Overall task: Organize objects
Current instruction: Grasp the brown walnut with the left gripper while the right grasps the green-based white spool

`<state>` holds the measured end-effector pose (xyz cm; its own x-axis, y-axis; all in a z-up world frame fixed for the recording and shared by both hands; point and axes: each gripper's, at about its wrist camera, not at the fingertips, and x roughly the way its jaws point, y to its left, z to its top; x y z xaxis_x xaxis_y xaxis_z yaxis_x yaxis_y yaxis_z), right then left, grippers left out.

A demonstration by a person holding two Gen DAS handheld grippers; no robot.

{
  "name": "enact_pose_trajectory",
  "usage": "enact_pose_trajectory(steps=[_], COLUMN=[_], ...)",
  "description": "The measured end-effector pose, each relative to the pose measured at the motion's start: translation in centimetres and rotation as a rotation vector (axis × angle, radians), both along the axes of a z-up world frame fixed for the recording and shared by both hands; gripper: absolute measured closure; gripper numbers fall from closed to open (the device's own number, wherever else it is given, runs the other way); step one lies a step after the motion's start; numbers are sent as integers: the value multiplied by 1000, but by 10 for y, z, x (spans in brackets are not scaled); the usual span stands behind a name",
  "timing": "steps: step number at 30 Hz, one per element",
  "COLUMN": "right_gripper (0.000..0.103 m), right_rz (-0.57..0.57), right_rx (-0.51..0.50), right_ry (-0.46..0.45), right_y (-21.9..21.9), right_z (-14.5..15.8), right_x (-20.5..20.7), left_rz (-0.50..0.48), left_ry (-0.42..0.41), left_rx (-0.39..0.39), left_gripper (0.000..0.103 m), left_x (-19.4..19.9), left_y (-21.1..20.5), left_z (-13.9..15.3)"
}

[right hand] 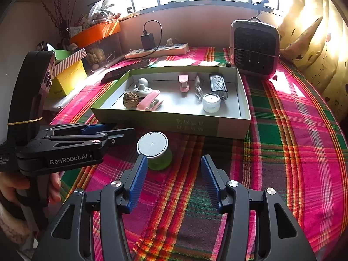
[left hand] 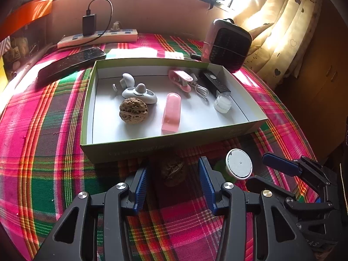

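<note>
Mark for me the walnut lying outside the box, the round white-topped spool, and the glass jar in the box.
walnut (left hand: pixel 173 170), left wrist view, its shadowed top.
spool (right hand: pixel 152 144), right wrist view, flat white top.
jar (right hand: pixel 211 102), right wrist view, its front wall.

The surface (left hand: pixel 43 152) wears a pink, green and red plaid. The box (left hand: pixel 152 148) is green outside, white inside. In it lie a brown walnut (left hand: pixel 133 110) and a pale pink case (left hand: pixel 171 113). Claw pads (right hand: pixel 138 180) are blue.
</note>
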<state>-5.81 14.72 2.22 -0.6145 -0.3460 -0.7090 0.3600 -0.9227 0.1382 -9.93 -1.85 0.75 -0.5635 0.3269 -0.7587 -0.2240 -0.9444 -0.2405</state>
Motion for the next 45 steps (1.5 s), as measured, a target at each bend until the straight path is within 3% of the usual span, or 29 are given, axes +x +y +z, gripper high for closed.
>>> enact_pose_trajectory(steps=[4,9,35,45], right_gripper=[51,51,51,68], right_rz=[11,30,59,58], right_rx=[2,17,74,82], right_ry=[-3,3,0,3], right_y=[-2,-8,-37,-38], right_z=[-1,-1,-6,-6], right_x=[-1,-1,-25,-24], left_rz=[5,21,28,28], left_ry=[7,11,8,8], left_rx=[3,-2,27,27], left_gripper=[62,75,75,75], left_x=[-1,-1,7,8], left_y=[-2,-7,-21,-20], left_z=[-1,-1,-1,-1])
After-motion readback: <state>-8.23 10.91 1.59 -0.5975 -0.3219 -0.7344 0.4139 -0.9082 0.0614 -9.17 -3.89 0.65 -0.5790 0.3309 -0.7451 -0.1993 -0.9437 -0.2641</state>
